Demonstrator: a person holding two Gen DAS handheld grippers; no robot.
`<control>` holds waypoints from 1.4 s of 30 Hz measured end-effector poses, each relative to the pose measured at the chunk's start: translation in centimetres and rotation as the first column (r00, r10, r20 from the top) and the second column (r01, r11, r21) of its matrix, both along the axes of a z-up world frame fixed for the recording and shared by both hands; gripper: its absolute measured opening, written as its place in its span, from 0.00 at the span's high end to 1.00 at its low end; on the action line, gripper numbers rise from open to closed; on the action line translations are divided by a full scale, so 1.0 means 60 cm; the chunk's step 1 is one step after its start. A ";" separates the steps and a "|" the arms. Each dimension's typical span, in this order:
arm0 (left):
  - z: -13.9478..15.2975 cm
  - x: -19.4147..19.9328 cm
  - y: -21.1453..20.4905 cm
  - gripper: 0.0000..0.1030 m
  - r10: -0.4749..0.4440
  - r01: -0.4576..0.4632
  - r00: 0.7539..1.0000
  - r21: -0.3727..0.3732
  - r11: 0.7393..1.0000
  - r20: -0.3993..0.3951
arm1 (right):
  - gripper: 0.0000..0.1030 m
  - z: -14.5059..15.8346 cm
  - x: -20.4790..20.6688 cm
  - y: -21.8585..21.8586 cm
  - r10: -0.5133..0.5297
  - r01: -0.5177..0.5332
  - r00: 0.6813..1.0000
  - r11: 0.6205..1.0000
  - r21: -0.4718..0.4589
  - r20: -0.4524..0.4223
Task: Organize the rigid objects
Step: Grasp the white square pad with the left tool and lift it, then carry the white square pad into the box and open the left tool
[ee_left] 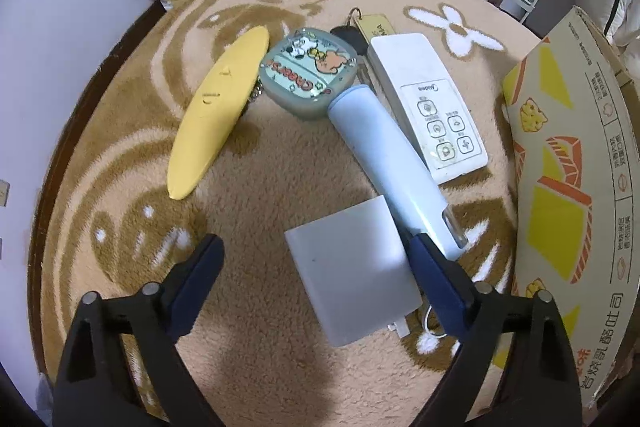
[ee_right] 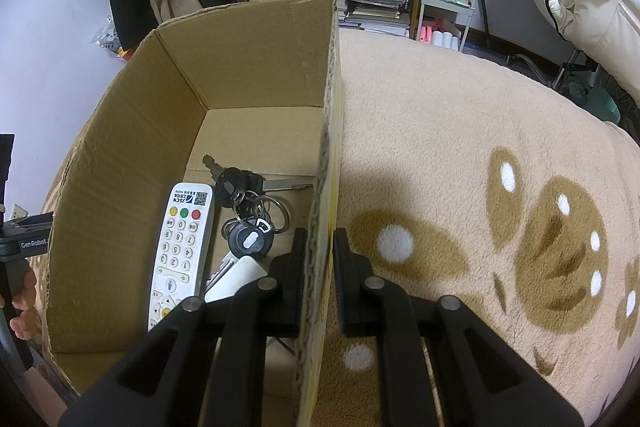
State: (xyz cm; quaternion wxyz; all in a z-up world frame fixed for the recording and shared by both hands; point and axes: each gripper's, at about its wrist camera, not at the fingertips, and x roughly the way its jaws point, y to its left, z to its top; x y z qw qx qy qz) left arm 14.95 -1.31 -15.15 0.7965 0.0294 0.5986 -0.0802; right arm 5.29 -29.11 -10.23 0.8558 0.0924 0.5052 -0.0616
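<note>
Right wrist view: one cardboard box point(ee_right: 248, 67) fills the left half, and the right hand-held gripper point(ee_right: 320, 247) is clamped on its side wall. Inside lie one white remote point(ee_right: 180, 247), long axis running up the frame, and one key bunch point(ee_right: 248, 211).

Left wrist view: one left hand-held gripper point(ee_left: 316, 251), fingers apart, straddles one white block point(ee_left: 352, 271) at lower centre. Above it lie one yellow case point(ee_left: 220, 107), one blue tube point(ee_left: 384, 155) and one white fan remote point(ee_left: 428, 99), all slanting.

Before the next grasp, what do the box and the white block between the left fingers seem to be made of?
The box looks like corrugated cardboard: brown, matte, with a fluted cut edge. The right gripper clamps its wall. The white charger block looks like smooth hard plastic with a dull sheen, probably moulded. The left gripper is open around it.
</note>
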 end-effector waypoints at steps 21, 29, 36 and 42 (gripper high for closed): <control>0.040 -0.049 -0.033 0.51 -0.116 0.110 0.988 0.064 0.992 0.098 | 0.88 -0.001 -0.006 -0.004 0.003 -0.003 1.000 1.000 0.003 0.000; 0.114 -0.074 -0.042 0.51 -0.114 0.102 0.972 0.072 0.992 0.206 | 0.88 -0.003 -0.007 -0.007 0.004 -0.004 1.000 1.000 0.001 0.000; 0.209 -0.102 -0.087 0.51 -0.172 0.153 0.924 0.084 0.985 0.340 | 0.88 -0.004 -0.007 -0.010 0.004 -0.004 1.000 1.000 -0.002 0.000; 0.263 -0.129 -0.153 0.51 -0.243 0.243 0.883 0.050 0.969 0.401 | 0.88 -0.004 -0.007 -0.010 0.004 -0.004 1.000 1.000 -0.001 -0.001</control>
